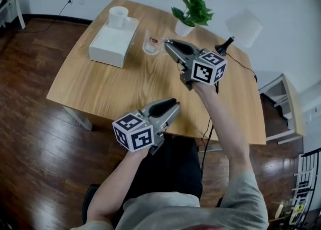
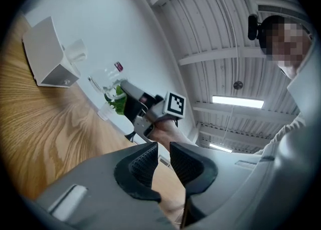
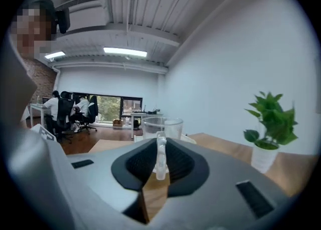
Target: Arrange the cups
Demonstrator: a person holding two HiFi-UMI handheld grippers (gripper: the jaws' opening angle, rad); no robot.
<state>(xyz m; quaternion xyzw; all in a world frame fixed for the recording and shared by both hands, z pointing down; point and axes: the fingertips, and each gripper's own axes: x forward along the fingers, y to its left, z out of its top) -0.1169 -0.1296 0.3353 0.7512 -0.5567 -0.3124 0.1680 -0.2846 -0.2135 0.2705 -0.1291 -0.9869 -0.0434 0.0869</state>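
A clear glass cup (image 1: 151,44) hangs just above the wooden table (image 1: 100,88), between the white box and the plant. My right gripper (image 1: 168,46) is shut on its handle; in the right gripper view the handle (image 3: 160,154) is pinched between the pads and the cup's bowl (image 3: 163,123) stands just beyond. A white cup (image 1: 118,17) stands on top of the white box (image 1: 111,43). My left gripper (image 1: 174,106) hovers over the table's near edge, its jaws a narrow gap apart with nothing between them (image 2: 161,161). The left gripper view also shows the glass cup (image 2: 107,80) and the white cup (image 2: 76,51).
A potted green plant (image 1: 191,11) stands at the table's far edge, right of the glass cup. A white-shaded lamp (image 1: 243,27) with a black cable is at the far right corner. Wooden floor surrounds the table. People sit at desks far off in the room (image 3: 60,108).
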